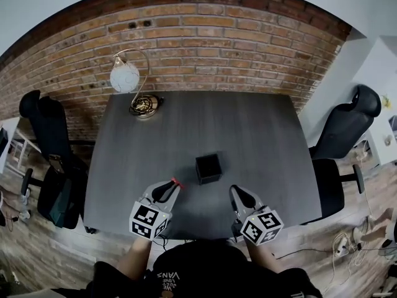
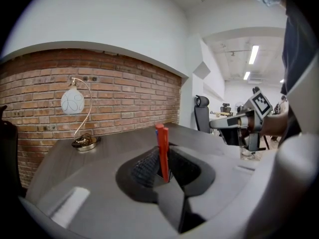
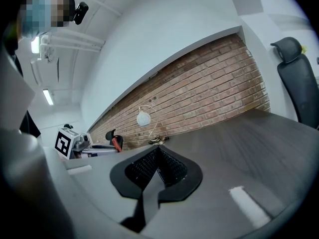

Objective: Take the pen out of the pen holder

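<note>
Red pen (image 2: 162, 148) clenched in the left claw (image 1: 173, 186); right claw (image 3: 158, 158) closed, empty; shirt (image 1: 205, 273) reads VANS.

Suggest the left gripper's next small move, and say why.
Probably lower the left gripper to the table and open it to lay the pen down: the pen is clamped between its jaws, already out of the pen holder, which stands apart on the table.
</note>
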`<state>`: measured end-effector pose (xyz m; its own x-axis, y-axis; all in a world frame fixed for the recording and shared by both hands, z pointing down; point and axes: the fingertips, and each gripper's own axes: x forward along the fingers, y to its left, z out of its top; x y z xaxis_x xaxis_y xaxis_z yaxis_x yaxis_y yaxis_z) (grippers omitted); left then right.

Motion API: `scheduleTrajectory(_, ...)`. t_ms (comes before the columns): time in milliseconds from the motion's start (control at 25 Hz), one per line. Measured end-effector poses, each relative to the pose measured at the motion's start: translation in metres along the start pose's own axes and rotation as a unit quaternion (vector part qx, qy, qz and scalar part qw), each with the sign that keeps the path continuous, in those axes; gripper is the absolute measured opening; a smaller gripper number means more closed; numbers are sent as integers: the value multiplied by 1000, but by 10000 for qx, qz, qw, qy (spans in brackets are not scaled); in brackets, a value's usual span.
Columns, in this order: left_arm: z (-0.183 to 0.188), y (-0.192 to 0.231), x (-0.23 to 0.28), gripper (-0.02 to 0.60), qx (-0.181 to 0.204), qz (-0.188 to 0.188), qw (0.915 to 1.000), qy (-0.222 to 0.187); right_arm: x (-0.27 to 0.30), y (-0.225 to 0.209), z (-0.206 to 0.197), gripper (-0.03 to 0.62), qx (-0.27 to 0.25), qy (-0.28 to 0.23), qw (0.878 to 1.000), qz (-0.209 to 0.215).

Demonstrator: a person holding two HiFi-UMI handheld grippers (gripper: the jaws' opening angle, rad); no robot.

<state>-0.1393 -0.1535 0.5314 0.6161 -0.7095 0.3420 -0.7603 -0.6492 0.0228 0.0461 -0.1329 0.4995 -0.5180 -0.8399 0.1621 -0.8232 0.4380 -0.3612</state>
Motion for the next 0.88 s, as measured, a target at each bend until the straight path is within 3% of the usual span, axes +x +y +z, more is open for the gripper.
scheduleTrajectory(880,-36,-12,-27,114,-404,-147,9991,28,-4,24,-40,2,165,179,9995,-181)
